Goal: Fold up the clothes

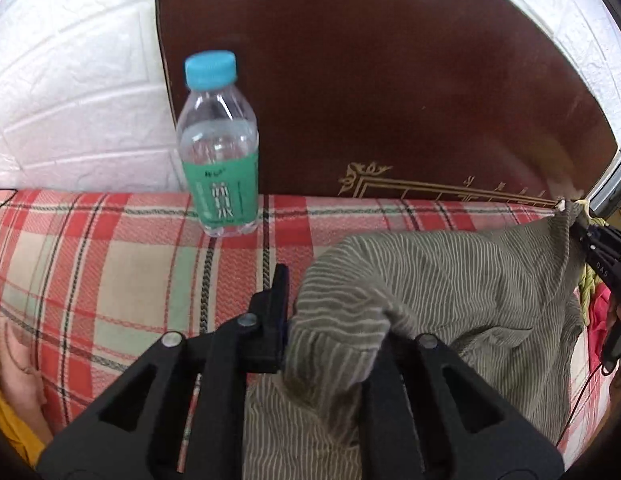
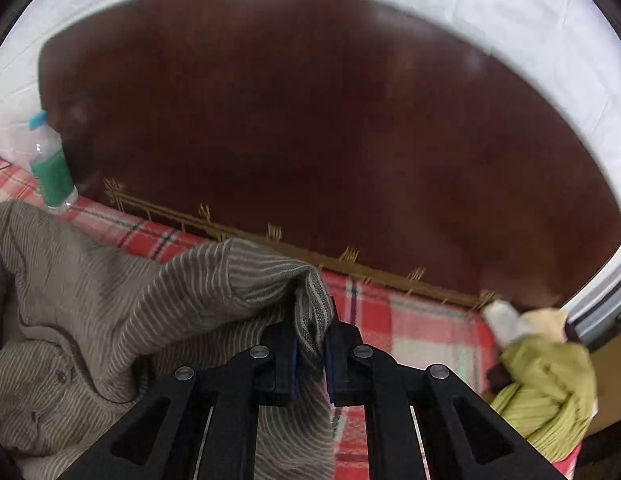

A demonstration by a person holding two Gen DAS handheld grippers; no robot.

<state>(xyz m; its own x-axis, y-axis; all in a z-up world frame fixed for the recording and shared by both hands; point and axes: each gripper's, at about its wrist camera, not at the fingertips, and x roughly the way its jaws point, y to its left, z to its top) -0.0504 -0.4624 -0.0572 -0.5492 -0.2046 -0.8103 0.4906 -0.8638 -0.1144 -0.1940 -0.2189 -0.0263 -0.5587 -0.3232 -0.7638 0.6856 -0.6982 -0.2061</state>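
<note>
A grey-olive shirt with thin pale stripes [image 1: 450, 280] lies bunched on the red plaid bed sheet [image 1: 110, 260]. In the left wrist view my left gripper [image 1: 334, 312] is shut on a thick wad of the shirt. Its left finger [image 1: 276, 320] shows, while cloth hides the right one. At that view's far right edge my right gripper [image 1: 602, 256] holds up a corner of the shirt. In the right wrist view the right gripper [image 2: 312, 332] is shut on a fold of the shirt [image 2: 110, 280], which stretches away to the left, with its buttons showing.
A water bottle [image 1: 218, 148] with a blue cap and green label stands on the sheet by the dark wooden headboard [image 1: 390, 80]. A yellow-green garment [image 2: 546, 392] lies at the right. Peach cloth [image 1: 14, 360] lies at the left. A white brick-pattern wall [image 1: 70, 100] is behind.
</note>
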